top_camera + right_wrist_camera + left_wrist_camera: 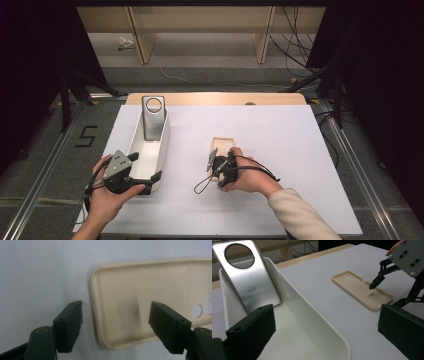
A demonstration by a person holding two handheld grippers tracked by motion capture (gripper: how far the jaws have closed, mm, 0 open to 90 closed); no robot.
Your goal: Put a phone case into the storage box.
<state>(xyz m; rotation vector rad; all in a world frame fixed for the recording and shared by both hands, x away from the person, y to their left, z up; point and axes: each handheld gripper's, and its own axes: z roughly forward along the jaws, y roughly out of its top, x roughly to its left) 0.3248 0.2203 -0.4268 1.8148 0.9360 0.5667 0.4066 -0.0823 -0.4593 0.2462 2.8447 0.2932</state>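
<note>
Silver phone case leans inside white tray.

The high view looks forward and down from above the person's side of the table, far enough back to take in the whole white surface, the floor around it and the shelving beyond. The left gripper view sits low at the near end of the white tray, facing along it and across the table toward the beige phone case (the right gripper appears at its upper right). The right gripper view looks steeply down, very close to the tabletop, onto one end of the phone case. All three views share the phone case; the high view and the left gripper view also share the tray.
</note>
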